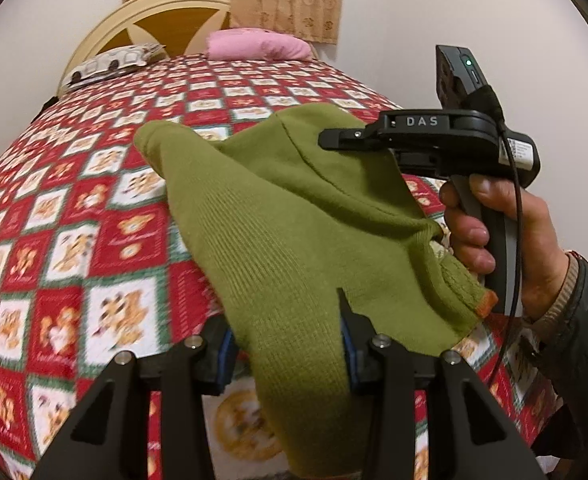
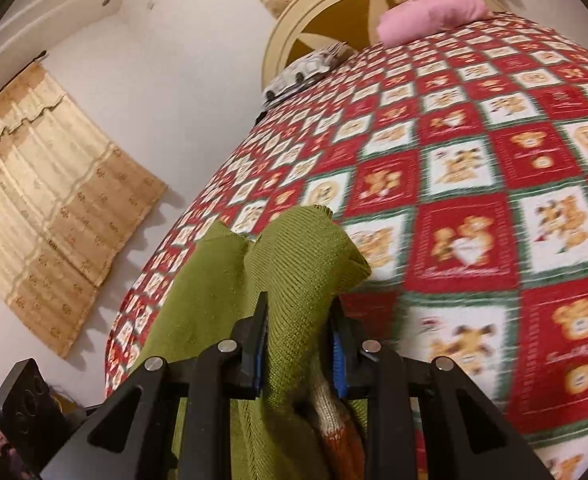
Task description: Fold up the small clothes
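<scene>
A bed quilt (image 1: pixel 94 208) of red and white squares printed with teddy bears covers the bed, whose round cream headboard (image 1: pixel 166 12) has brown panels. A pink pillow (image 1: pixel 258 44) lies at the head of the bed, near a patterned pillow (image 1: pixel 110 62) with dark spots to its left. Beige patterned curtains (image 2: pixel 54 200) hang against the white wall (image 2: pixel 182 72)
</scene>
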